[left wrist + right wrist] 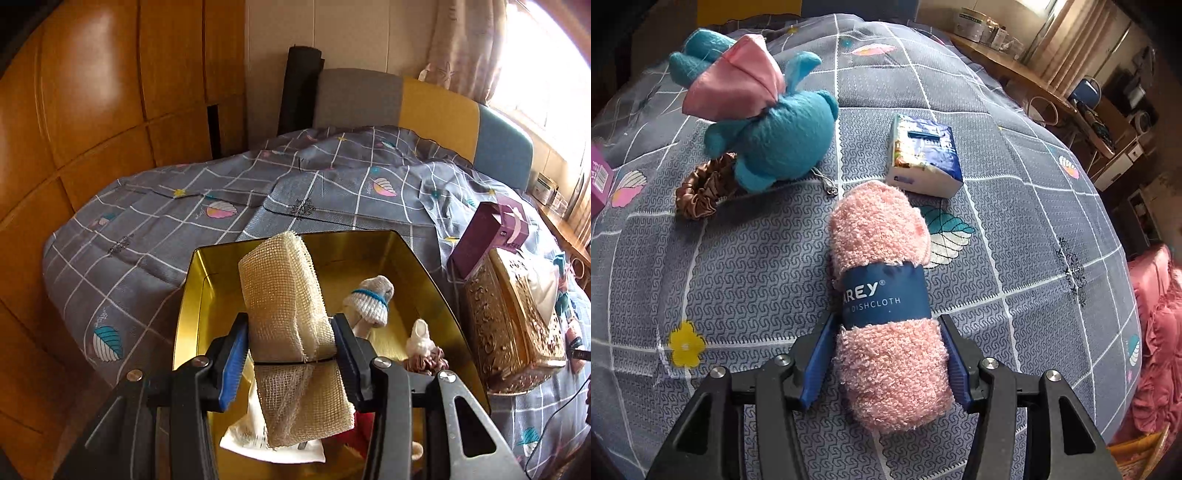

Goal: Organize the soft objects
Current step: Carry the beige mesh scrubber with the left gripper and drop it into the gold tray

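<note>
Fluffy pink dishcloth point(886, 314); coarse mesh cloth point(288, 314).

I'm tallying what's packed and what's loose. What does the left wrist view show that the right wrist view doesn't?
Only the left wrist view: the left gripper shut on a mesh cloth over a gold tin that holds a white sock, with an ornate tissue box beside the tin.

Only the right wrist view: the right gripper around a pink dishcloth, a blue plush, a brown scrunchie and a tissue pack lying loose.

Both: the grey checked bedspread.
</note>
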`<state>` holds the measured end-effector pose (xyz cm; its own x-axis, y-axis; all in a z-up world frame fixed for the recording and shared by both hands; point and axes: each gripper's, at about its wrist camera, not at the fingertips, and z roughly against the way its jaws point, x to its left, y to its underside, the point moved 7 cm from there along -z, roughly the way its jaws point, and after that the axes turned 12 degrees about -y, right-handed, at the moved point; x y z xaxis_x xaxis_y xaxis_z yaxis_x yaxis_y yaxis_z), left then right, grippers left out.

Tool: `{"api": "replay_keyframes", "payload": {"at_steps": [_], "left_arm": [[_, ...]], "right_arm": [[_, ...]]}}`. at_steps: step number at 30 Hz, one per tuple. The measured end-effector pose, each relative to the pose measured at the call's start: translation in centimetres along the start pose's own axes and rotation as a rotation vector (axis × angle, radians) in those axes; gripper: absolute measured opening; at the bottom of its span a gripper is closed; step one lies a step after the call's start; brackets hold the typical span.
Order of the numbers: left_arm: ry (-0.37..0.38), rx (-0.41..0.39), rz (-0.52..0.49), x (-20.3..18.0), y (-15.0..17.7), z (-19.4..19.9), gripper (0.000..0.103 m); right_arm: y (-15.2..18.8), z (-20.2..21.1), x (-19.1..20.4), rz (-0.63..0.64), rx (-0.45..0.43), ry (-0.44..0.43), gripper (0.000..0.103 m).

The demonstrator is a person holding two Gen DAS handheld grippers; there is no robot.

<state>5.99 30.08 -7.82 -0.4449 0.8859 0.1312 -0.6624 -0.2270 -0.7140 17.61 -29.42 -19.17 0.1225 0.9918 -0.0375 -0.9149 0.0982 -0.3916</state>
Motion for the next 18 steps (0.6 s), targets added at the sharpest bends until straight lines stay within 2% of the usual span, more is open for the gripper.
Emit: {"api": "replay_keyframes", "payload": {"at_steps": [8,18], "left_arm": [[-0.005,-0.053,-0.035,-1.0,0.6,1.4,0.045],[-0.009,-0.045,-0.036,-1.1,0.6,1.0,0.045]], "right_arm": [[0.4,0.6,0.2,0.017,-0.006,0.017,0.055],[0.2,0.5,0.2,0.022,-0.011,0.024,0.055]]}}
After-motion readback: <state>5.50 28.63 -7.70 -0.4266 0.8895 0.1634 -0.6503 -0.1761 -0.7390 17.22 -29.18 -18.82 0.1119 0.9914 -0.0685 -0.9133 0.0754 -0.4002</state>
